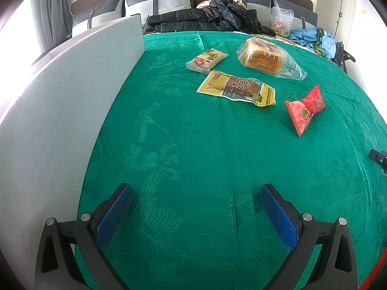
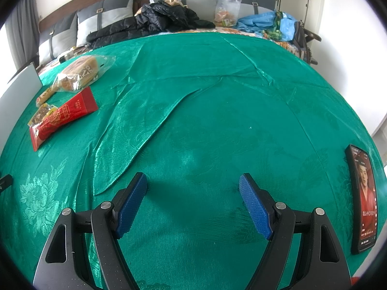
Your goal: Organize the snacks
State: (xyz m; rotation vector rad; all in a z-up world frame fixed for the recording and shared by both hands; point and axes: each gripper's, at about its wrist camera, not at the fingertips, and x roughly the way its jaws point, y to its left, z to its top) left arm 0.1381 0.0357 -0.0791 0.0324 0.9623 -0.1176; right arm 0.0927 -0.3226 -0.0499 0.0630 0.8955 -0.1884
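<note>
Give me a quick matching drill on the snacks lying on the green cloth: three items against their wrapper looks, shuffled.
Items:
1. bread loaf
2. dried meat pack
3. red snack pouch

Wrappers:
A. yellow edging with a clear window
B. red with a round gold emblem
C. clear plastic bag

Pairs: 1-C, 2-A, 3-B

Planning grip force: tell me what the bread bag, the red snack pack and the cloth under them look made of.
Bread bag: thin clear plastic film, glossy, crinkled, loaf visible through it.
Red snack pack: printed plastic or foil film, likely; puffed, crimped serrated end.
Green cloth: woven fabric with satin sheen, floral pattern, folds.
</note>
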